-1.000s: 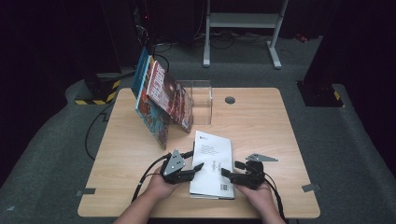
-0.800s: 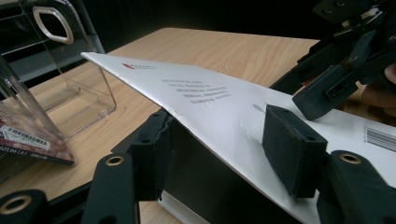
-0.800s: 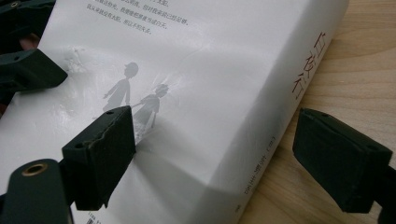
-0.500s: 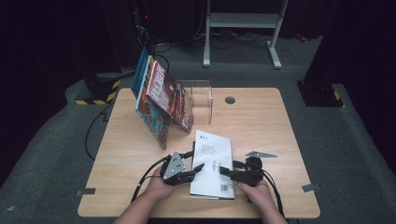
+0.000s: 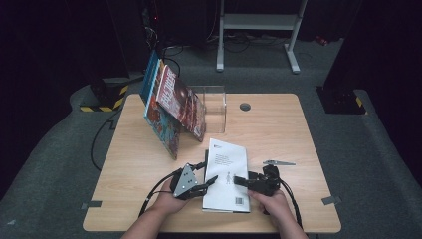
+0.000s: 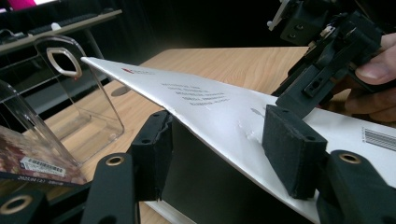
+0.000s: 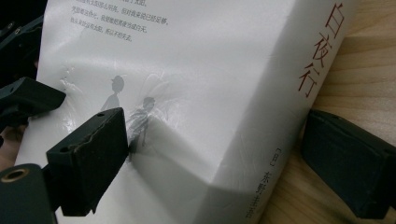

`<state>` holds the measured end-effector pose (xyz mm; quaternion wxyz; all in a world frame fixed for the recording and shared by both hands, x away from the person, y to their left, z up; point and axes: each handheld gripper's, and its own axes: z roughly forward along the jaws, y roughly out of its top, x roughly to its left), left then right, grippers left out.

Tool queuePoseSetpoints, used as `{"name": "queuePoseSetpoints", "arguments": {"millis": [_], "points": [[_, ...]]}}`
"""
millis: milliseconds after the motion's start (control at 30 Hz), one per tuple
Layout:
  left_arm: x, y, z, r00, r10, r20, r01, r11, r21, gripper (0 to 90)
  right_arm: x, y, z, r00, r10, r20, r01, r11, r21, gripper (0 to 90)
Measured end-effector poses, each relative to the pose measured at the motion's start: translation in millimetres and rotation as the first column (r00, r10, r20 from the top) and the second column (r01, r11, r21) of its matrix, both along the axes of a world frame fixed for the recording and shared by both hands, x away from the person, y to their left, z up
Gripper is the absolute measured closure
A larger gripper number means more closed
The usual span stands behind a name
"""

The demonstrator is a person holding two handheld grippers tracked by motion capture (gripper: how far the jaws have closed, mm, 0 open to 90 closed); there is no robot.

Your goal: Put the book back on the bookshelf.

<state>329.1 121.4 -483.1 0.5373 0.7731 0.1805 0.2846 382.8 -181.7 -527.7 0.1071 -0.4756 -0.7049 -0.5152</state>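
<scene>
A thick white book (image 5: 226, 164) with black print lies flat near the table's front edge. My left gripper (image 5: 205, 173) is at its left edge, open. In the left gripper view one pad (image 6: 292, 154) rests on the cover (image 6: 210, 100) and the other pad (image 6: 154, 151) sits beside the shadowed page edge. My right gripper (image 5: 244, 181) comes in from the right, open, straddling the spine side. In the right gripper view one pad (image 7: 88, 158) presses on the dented cover (image 7: 210, 70); the other pad (image 7: 345, 163) lies on the wood beside the spine.
Several colourful books (image 5: 174, 107) lean against a clear acrylic stand (image 5: 214, 104) at the back left of the wooden table (image 5: 278, 129). A round cable hole (image 5: 245, 106) sits behind the middle. Black cables trail from both grippers toward the front edge.
My right gripper has slid left, putting one jaw onto the white book's cover. The left gripper has barely shifted, and the book lies where it was.
</scene>
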Motion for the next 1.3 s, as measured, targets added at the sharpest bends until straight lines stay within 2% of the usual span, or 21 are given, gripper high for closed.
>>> {"name": "queuePoseSetpoints", "arguments": {"millis": [33,67,100,133,400,600,733,800,933,967,1000,1033,1067,1100,1167,1300], "points": [[-2.8,-0.2,0.8,0.9996,-0.008,0.026,0.007,1.0000,0.004,43.9,-0.2,-0.7,0.4,1.0000,0.007,-0.002,-0.007,1.000,0.007,7.5],[-2.8,-0.2,0.8,0.9996,-0.008,0.026,0.007,1.0000,0.004,43.9,-0.2,-0.7,0.4,1.0000,0.007,-0.002,-0.007,1.000,0.007,7.5],[-5.6,-0.3,1.5,0.9986,-0.013,0.051,0.013,0.9999,0.006,43.9,-1.4,-1.3,1.0,0.9999,0.016,0.003,-0.016,1.000,0.021,7.5],[-6.7,-0.3,1.9,0.9980,-0.016,0.061,0.016,0.9999,0.004,43.9,-2.1,-1.1,1.7,0.9998,0.019,0.005,-0.019,0.999,0.025,7.5],[-6.1,-0.1,1.5,0.9980,-0.018,0.060,0.018,0.9998,0.004,43.8,-1.8,0.6,4.6,0.9995,0.032,0.002,-0.032,0.999,0.021,7.6],[-3.6,0.3,2.7,0.9991,-0.017,0.040,0.016,0.9997,0.021,43.8,-3.8,0.7,5.2,0.9998,0.020,0.004,-0.020,1.000,0.012,9.8],[-0.3,3.3,2.0,0.9998,-0.013,0.017,0.013,0.9996,0.027,43.8,-8.5,1.0,8.5,0.9993,0.016,0.035,-0.016,1.000,-0.013,14.1],[3.9,5.2,0.0,0.9998,-0.006,-0.017,0.007,0.9996,0.026,43.8,-10.6,1.5,9.8,0.9982,0.010,0.060,-0.009,0.999,-0.032,15.5],[4.9,4.4,-0.3,0.9996,-0.003,-0.027,0.004,0.9996,0.026,43.9,-12.9,1.3,11.7,0.9964,0.008,0.084,-0.004,0.999,-0.044,16.7],[6.9,4.3,-1.2,0.9991,0.000,-0.043,0.001,0.9997,0.026,43.9,-15.4,1.7,14.2,0.9951,0.000,0.099,0.005,0.998,-0.059,17.9],[6.9,4.3,-1.2,0.9991,0.000,-0.043,0.001,0.9997,0.026,43.9,-16.7,1.6,15.3,0.9936,-0.002,0.113,0.009,0.998,-0.065,18.9],[9.6,3.7,-1.9,0.9979,0.006,-0.065,-0.004,0.9996,0.030,43.9,-17.9,1.2,16.5,0.9914,-0.001,0.131,0.011,0.997,-0.073,19.8],[9.6,3.7,-1.9,0.9979,0.006,-0.065,-0.004,0.9996,0.030,44.0,-19.4,1.1,18.0,0.9887,-0.001,0.150,0.014,0.996,-0.083,20.6],[11.2,3.3,-2.5,0.9960,0.010,-0.089,-0.007,0.9995,0.031,44.0,-21.1,1.1,19.6,0.9862,0.000,0.166,0.015,0.996,-0.092,21.4],[10.9,2.9,-1.9,0.9956,0.009,-0.094,-0.006,0.9996,0.028,44.0,-24.5,1.3,22.5,0.9800,0.006,0.199,0.016,0.994,-0.110,22.2],[10.2,2.2,-0.5,0.9944,0.014,-0.105,-0.012,0.9996,0.024,44.2,-27.4,1.7,24.9,0.9767,0.004,0.215,0.021,0.993,-0.115,22.3]]}}
